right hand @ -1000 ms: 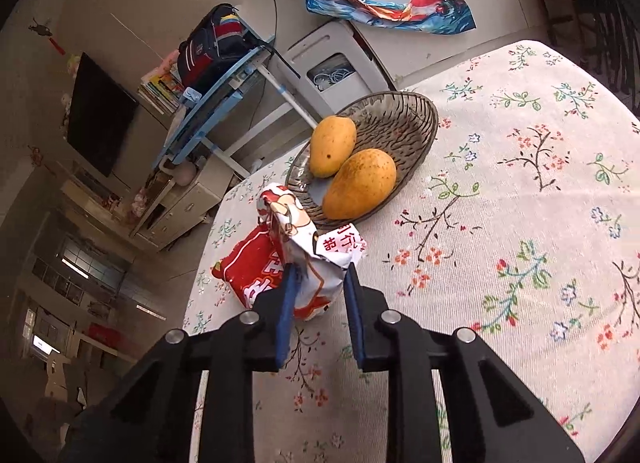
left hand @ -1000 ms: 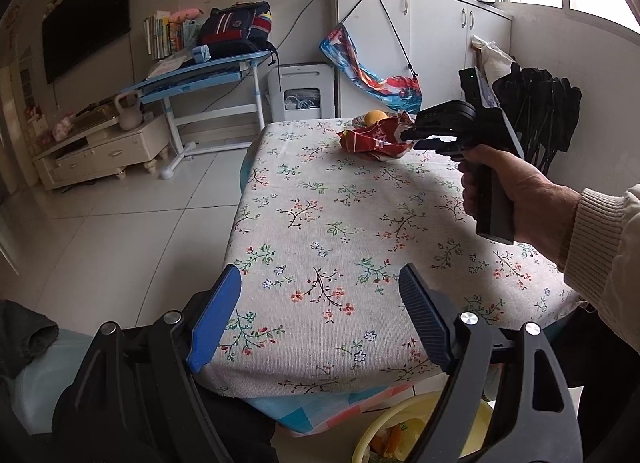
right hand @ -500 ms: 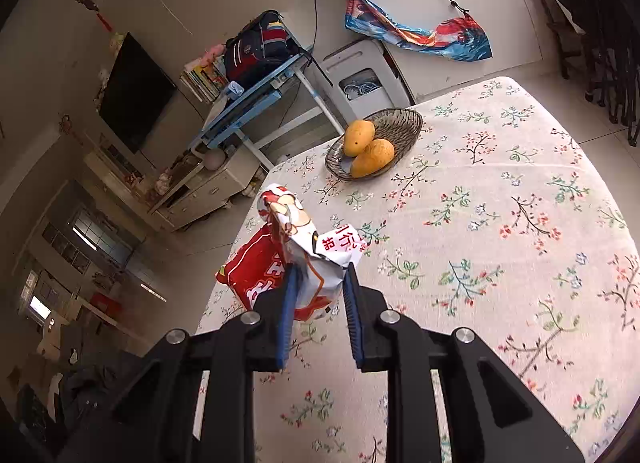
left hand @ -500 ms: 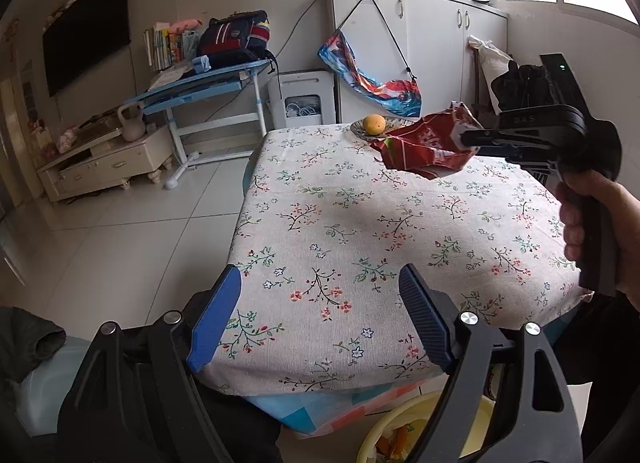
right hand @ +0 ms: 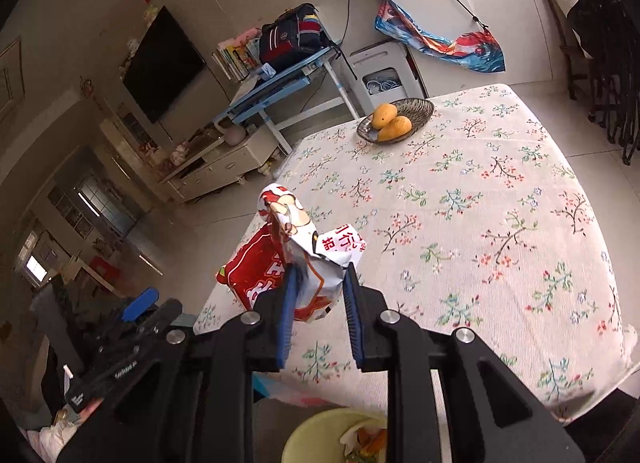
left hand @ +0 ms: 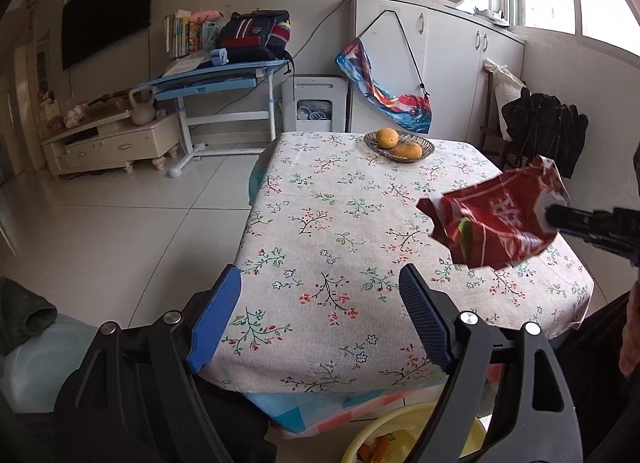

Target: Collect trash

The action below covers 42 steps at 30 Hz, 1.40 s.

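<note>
Wrapper (right hand: 288, 263) is clamped between the blue pads (right hand: 287, 315) of the right gripper (right hand: 318, 317), whose jaws stand narrow around it. It is a crumpled snack bag, red with white print, partly white on top, and it hangs in the air above the near edge of the counter (right hand: 480, 203) with the floral cloth. The left gripper (left hand: 320, 323) is spread wide and holds nothing. A yellow bin (right hand: 320, 439) with scraps stands below the counter edge.

Floral-clothed table (left hand: 320, 247) — only a fruit basket (left hand: 428, 147) rests on it.
</note>
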Available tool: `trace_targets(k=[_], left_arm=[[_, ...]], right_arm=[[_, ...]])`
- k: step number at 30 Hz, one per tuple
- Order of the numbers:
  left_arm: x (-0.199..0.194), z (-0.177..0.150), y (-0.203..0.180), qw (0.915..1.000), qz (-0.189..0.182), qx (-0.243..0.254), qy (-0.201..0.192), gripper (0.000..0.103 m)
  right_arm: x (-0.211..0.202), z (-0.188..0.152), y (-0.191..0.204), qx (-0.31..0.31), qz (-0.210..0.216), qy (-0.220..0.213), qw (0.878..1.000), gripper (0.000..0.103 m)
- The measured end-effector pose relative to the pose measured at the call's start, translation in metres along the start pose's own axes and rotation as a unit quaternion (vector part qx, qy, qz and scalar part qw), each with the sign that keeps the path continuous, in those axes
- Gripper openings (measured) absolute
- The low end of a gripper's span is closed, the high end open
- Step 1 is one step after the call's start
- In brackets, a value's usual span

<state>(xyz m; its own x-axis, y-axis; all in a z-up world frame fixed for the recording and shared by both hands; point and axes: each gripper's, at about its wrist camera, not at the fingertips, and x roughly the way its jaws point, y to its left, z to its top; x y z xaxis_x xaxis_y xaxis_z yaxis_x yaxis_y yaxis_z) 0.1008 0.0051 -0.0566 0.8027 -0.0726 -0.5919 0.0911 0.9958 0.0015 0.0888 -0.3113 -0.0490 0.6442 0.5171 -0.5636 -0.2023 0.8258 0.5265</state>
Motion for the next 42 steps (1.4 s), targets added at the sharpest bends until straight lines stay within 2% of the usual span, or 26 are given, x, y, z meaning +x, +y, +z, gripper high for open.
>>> trace_targets(k=[5,13,19,27,30,31,36,39,41,42], left_arm=[[-0.003,0.002,0.003,0.9999,0.001,-0.009,-0.007,0.078],[-0.008,0.000,0.008,0.9997,-0.002,-0.019,-0.013,0.078],[-0.010,-0.004,0.001,0.9999,0.002,0.000,-0.012,0.079],[-0.020,-0.012,-0.006,0.9997,0.006,0.018,-0.012,0.080],[-0.024,-0.015,-0.007,0.9997,0.006,0.019,-0.012,0.081],[-0.025,-0.016,-0.007,0.9997,0.006,0.020,-0.012,0.081],[-0.032,-0.023,-0.013,0.9994,0.007,0.029,-0.014,0.082],[-0.032,-0.023,-0.016,0.9992,0.007,0.037,-0.014,0.084],[-0.034,-0.022,-0.017,0.9992,0.006,0.038,-0.015,0.085],[-0.035,-0.022,-0.017,0.9991,0.006,0.039,-0.015,0.086]], right_arm=[[-0.016,-0.029,0.015,-0.015,-0.002,0.027,1.000,0.024],[-0.039,-0.078,0.041,-0.073,-0.013,0.081,0.994,0.024],[-0.026,-0.111,0.055,-0.127,-0.041,0.144,0.981,0.024],[-0.013,-0.136,0.059,-0.148,-0.074,0.181,0.969,0.024],[-0.011,-0.138,0.056,-0.138,-0.075,0.180,0.971,0.028],[-0.012,-0.138,0.055,-0.133,-0.076,0.174,0.973,0.032],[-0.023,-0.139,0.054,-0.110,-0.064,0.145,0.981,0.041],[-0.031,-0.135,0.053,-0.105,-0.060,0.118,0.986,0.048],[-0.038,-0.131,0.051,-0.097,-0.059,0.087,0.990,0.060],[-0.041,-0.128,0.050,-0.094,-0.057,0.071,0.991,0.061]])
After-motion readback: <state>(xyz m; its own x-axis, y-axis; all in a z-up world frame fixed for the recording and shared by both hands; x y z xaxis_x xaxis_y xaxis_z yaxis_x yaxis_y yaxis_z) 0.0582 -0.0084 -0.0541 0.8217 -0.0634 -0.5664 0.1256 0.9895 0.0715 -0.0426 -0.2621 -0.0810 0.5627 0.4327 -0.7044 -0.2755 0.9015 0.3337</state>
